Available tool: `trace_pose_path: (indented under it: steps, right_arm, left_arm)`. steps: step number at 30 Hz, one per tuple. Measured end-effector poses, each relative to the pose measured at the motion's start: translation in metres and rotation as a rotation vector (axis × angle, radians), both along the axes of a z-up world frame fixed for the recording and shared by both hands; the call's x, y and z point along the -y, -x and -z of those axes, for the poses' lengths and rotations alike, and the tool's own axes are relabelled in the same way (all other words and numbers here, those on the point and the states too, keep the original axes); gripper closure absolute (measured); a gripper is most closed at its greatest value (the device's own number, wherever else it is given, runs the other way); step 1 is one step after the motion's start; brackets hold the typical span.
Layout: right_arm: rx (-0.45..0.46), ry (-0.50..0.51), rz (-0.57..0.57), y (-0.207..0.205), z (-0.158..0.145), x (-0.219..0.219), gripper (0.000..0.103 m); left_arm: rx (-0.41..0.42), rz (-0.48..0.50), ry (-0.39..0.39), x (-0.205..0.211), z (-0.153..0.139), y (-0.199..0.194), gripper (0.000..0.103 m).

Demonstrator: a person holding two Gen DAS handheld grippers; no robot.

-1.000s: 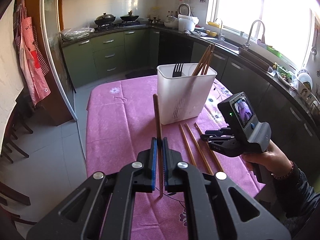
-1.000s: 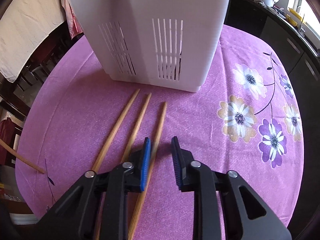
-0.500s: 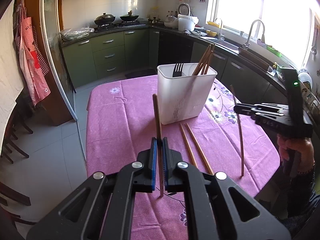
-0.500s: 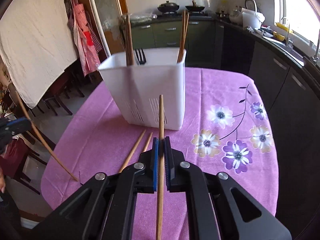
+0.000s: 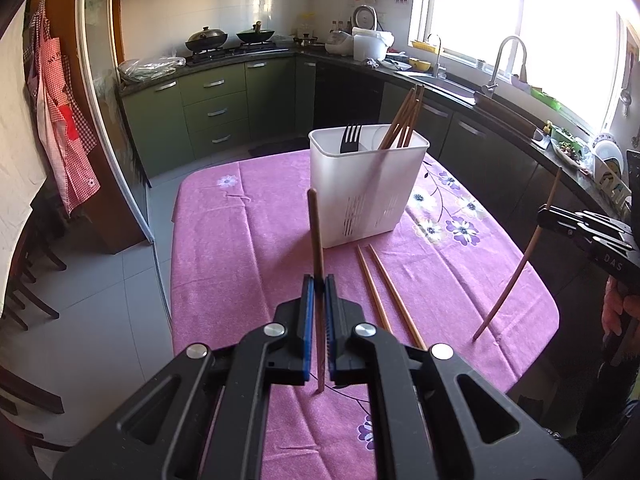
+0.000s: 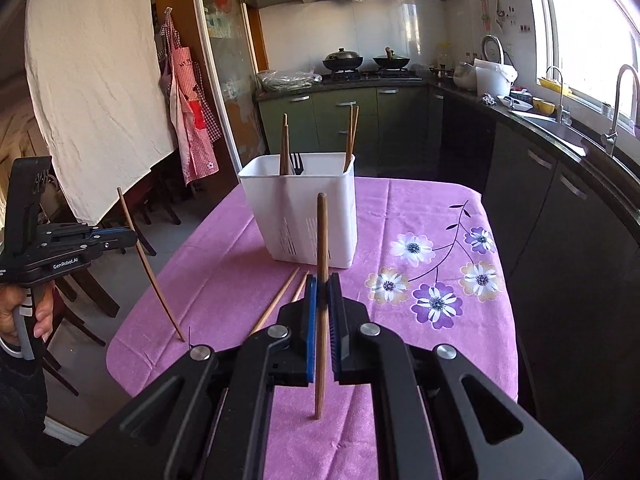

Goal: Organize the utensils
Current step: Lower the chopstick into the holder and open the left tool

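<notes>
Left wrist view, left to right:

- Apron (image 5: 60,120), one, red check, hanging at far left.
- Left gripper (image 5: 319,284), one, lower centre; jaws clenched on one dark chopstick (image 5: 316,236) standing nearly upright.
- Utensil holder (image 5: 360,196), one, white and slotted, centre of frame; inside it one black fork (image 5: 349,139) and a bundle of chopsticks (image 5: 402,118), roughly four, leaning right.
- Loose chopsticks (image 5: 384,292), two, lying side by side on the cloth just below the holder.
- Right gripper (image 5: 546,216), one, right edge, held by a hand (image 5: 618,312); jaws clamped on one light chopstick (image 5: 516,276) slanting down, its tip near the cloth.

Surface: table under a pink floral tablecloth (image 5: 248,248).

Room: kitchen, green cabinets (image 5: 212,112), two woks (image 5: 228,36) on the hob, sink tap (image 5: 504,60) below a bright window.
</notes>
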State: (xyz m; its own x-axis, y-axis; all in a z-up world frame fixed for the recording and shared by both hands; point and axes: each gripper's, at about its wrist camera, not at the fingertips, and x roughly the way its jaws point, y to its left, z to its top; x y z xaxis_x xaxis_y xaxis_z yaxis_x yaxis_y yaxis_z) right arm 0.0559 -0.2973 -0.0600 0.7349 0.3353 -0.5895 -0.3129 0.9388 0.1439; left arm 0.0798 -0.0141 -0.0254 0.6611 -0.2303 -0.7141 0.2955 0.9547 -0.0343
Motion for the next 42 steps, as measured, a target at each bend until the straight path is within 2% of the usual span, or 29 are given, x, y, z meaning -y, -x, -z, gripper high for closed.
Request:
trace_pose_path:
  steps: [11, 14, 21, 27, 32, 37, 42]
  right_arm:
    - [0.0, -0.014, 0.007, 0.0, 0.003, 0.006, 0.097]
    - [0.0, -0.014, 0.008, -0.002, 0.004, 0.006, 0.097]
    - [0.001, -0.021, 0.009, -0.003, 0.004, 0.008, 0.097]
    - [-0.001, -0.026, 0.011, -0.003, 0.005, 0.01, 0.097]
    - [-0.003, -0.037, 0.017, -0.004, 0.006, 0.012, 0.096]
    - [-0.002, -0.046, 0.011, -0.003, 0.007, 0.012, 0.096]
    - [-0.002, -0.049, 0.009, -0.002, 0.007, 0.013, 0.096]
  left_arm:
    - [0.023, 0.018, 0.03, 0.001, -0.016, 0.0, 0.098]
    - [0.045, 0.036, 0.041, 0.002, -0.033, -0.004, 0.098]
    - [0.079, 0.092, 0.072, 0.014, -0.094, -0.033, 0.098]
    - [0.153, 0.087, 0.072, 0.027, -0.147, -0.064, 0.098]
    - [0.183, 0.077, 0.064, 0.042, -0.171, -0.094, 0.098]
    - [0.172, 0.062, 0.046, 0.056, -0.17, -0.13, 0.098]
    - [0.114, 0.063, 0.035, 0.066, -0.14, -0.155, 0.098]
